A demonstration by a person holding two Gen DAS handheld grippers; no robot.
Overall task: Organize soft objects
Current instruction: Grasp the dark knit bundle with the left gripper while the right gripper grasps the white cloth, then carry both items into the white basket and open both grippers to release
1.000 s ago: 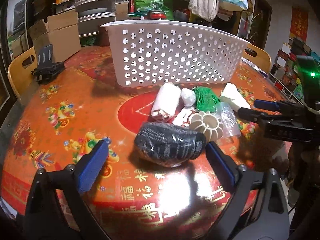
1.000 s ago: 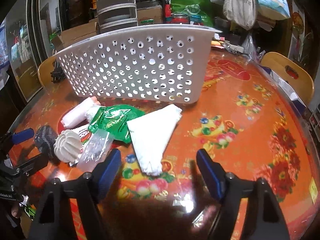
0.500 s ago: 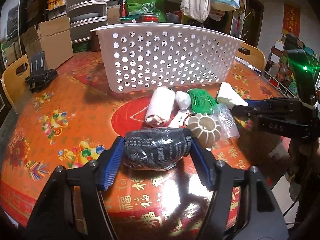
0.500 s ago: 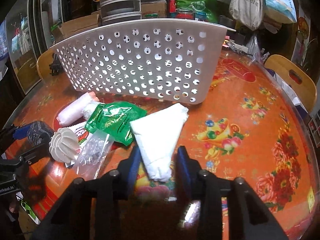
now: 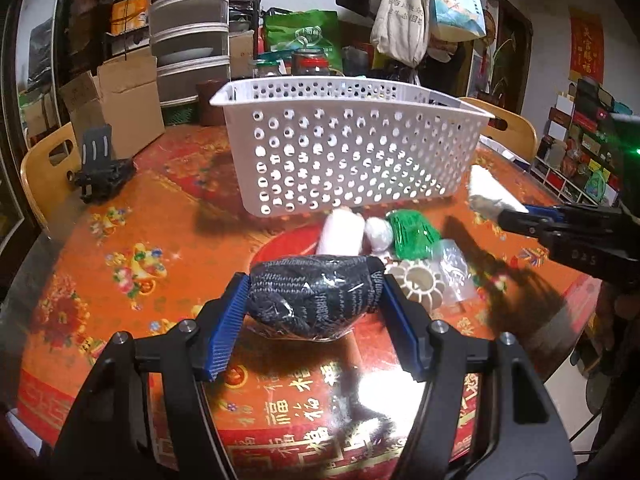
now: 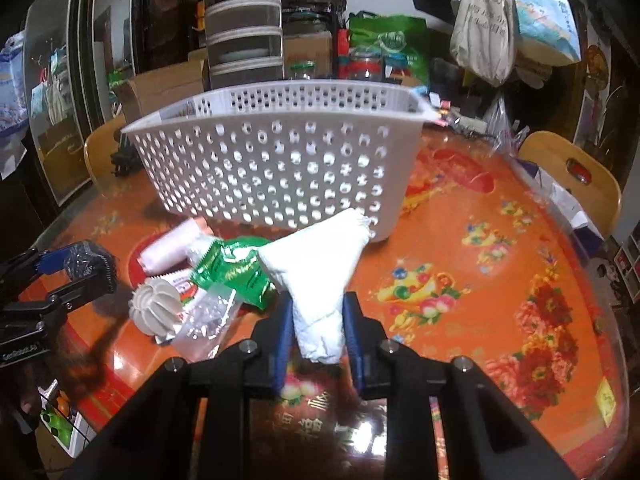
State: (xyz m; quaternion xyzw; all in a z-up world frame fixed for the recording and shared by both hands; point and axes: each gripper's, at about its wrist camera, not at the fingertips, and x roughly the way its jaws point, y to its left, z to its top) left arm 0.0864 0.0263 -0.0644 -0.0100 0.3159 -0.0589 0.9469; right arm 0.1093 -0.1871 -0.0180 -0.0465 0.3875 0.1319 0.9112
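Observation:
My left gripper (image 5: 314, 292) is shut on a black knitted bundle in clear wrap (image 5: 316, 294) and holds it just above the table; it also shows in the right wrist view (image 6: 86, 264). My right gripper (image 6: 318, 312) is shut on a white folded cloth (image 6: 320, 268), lifted off the table; the left wrist view shows it too (image 5: 490, 192). A white perforated basket (image 5: 348, 152) (image 6: 280, 168) stands behind. On the table lie a white roll (image 5: 340, 232), a green packet (image 6: 236, 268), a clear bag (image 6: 204, 320) and a cream ribbed ball (image 6: 154, 306).
The round table has a red-orange patterned cover (image 6: 480, 280). A black stand (image 5: 100, 168) sits at the far left. Wooden chairs (image 6: 572, 176) (image 5: 44, 168) ring the table. Boxes, stacked containers and hanging bags fill the background.
Both grippers closed from open: the left on the black bundle, the right on the white cloth. Both objects have risen from the table.

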